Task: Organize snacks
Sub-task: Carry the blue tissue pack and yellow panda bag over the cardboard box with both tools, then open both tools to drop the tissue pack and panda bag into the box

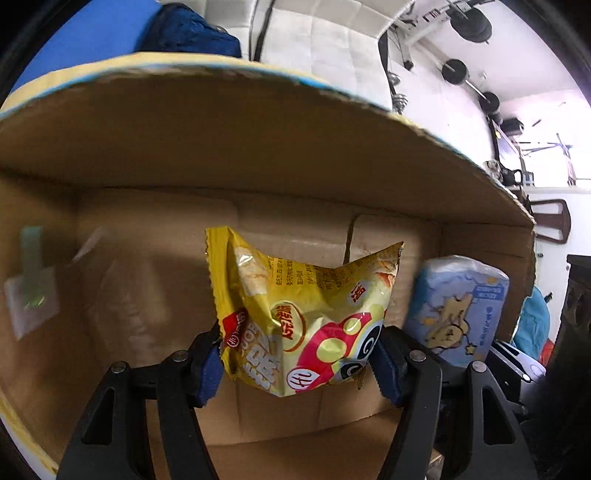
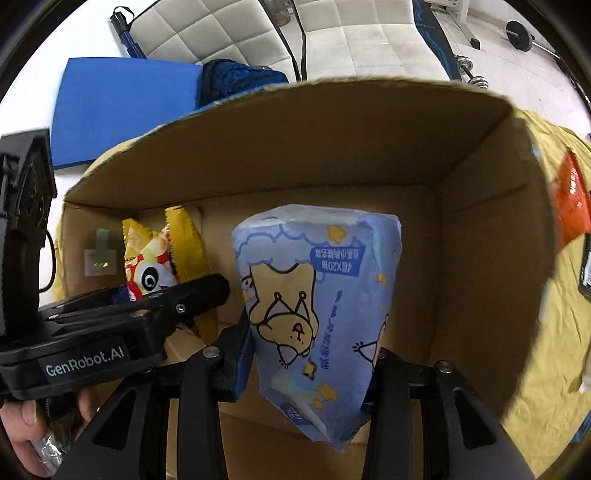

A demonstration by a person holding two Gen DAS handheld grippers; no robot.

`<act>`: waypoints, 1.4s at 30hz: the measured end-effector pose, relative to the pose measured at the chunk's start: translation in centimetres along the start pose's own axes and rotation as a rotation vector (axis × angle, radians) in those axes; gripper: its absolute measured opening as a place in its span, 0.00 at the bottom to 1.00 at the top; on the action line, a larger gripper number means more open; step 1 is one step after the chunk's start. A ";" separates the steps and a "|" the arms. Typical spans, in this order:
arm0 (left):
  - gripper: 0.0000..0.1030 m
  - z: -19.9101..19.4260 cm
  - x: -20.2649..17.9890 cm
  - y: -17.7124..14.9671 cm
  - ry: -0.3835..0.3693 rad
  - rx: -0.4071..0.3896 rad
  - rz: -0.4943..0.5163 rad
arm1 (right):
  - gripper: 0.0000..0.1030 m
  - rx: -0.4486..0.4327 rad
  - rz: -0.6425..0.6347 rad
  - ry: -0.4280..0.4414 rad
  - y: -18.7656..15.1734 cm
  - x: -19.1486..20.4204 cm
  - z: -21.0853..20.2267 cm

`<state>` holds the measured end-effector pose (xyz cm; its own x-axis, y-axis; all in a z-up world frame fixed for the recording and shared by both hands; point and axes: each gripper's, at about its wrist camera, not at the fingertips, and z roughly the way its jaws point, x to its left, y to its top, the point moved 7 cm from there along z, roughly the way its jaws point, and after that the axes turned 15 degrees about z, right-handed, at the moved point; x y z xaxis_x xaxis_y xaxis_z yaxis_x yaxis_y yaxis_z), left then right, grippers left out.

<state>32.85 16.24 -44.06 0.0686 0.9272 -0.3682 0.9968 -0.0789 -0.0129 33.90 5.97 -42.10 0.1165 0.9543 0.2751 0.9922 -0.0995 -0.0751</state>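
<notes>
At the far left of the right wrist view, a person's hand [image 2: 26, 432] grips the handle of the left gripper [image 1: 299, 354], whose black body carries a "GenRobot.AI" label. A pale tape patch [image 1: 31, 295] is stuck on the left inner wall of the open cardboard box [image 1: 258, 140], which fills both views. The left gripper's blue-padded fingers [image 1: 208, 369] are clamped on a yellow snack bag [image 1: 303, 314] printed with a red cartoon face; the bag hangs inside the box, above its floor, in front of the back wall. From the right wrist camera the same bag shows partly hidden behind the left gripper's black arm.

Just to the right, the right gripper [image 2: 310, 365] is closed on a light blue pack [image 2: 317, 306] with a cartoon animal and stars, held upside down so its print reads inverted. It sits inside the box too, near the yellow bag but not touching it, with the box's right wall close by.

Behind the box lie a blue foam mat [image 2: 122, 107] and a dark blue quilted bag [image 2: 240, 81], then a white tufted cushion [image 2: 221, 33]. Beside the box on the right, an orange packet [image 2: 570, 199] rests on a yellow cloth [image 2: 554, 332]. Barbell weights [image 1: 471, 22] stand farther back on the right.
</notes>
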 end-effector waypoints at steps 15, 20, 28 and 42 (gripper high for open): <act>0.65 1.2 -0.3 1.9 0.050 0.021 0.037 | 0.73 -0.010 -0.011 -0.068 0.3 0.2 3.1; 0.85 0.5 -0.6 2.0 0.077 0.015 0.031 | 0.76 0.002 -0.031 -0.090 0.3 0.4 3.0; 0.98 -2.0 -0.8 1.4 0.175 -0.057 0.025 | 0.87 0.001 -0.051 -0.114 -2.9 1.6 1.5; 0.99 -7.1 -0.9 -3.6 0.297 -0.202 0.040 | 1.00 -0.117 -0.032 -0.172 -4.8 -1.5 -5.4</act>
<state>29.48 18.29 -37.13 0.0872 0.9931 -0.0782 0.9791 -0.0709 0.1905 29.18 3.54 -36.97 0.0859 0.9905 0.1073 0.9948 -0.0913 0.0460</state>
